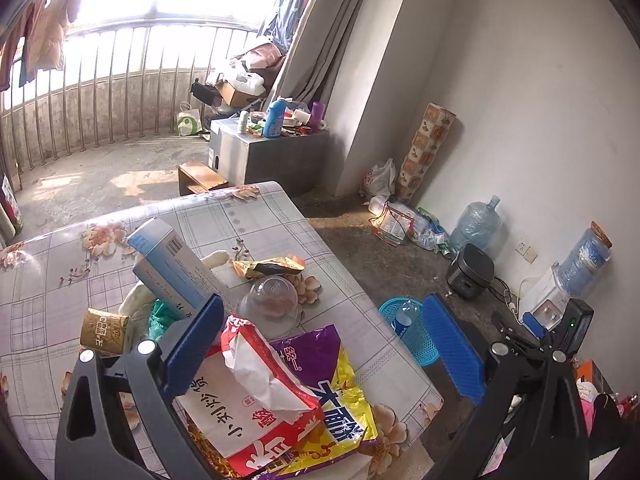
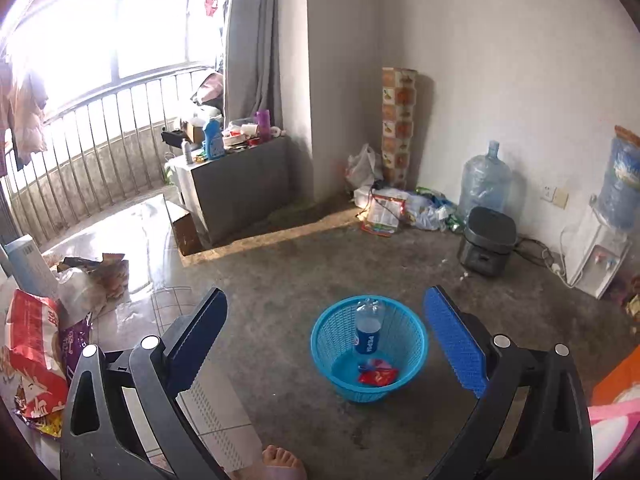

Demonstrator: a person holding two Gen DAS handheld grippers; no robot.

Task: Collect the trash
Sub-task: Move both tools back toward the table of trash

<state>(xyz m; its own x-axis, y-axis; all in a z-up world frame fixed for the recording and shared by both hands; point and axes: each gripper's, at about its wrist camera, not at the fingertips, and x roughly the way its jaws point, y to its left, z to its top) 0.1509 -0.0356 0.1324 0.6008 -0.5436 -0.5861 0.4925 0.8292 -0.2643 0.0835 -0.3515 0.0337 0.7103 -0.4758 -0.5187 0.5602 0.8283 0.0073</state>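
Trash lies on the floral table (image 1: 256, 216): a red-and-white snack bag (image 1: 256, 396) on a purple-and-yellow wrapper (image 1: 340, 412), a clear plastic cup (image 1: 272, 304), a gold wrapper (image 1: 272, 266), a blue-white box (image 1: 168, 264) and a gold can (image 1: 105, 330). My left gripper (image 1: 324, 348) is open, hovering above the red-and-white bag. My right gripper (image 2: 324, 344) is open and empty above the blue basket (image 2: 412, 344) on the floor, which holds a Pepsi bottle (image 2: 369, 330) and a red wrapper (image 2: 378, 376). The basket (image 1: 416, 344) also shows in the left wrist view.
A grey cabinet (image 2: 240, 184) with bottles stands by the balcony railing. Water jugs (image 2: 484, 184), a black cooker (image 2: 486, 240), a water dispenser (image 2: 600, 256) and bags line the right wall. A bare foot (image 2: 280, 464) is at the bottom edge.
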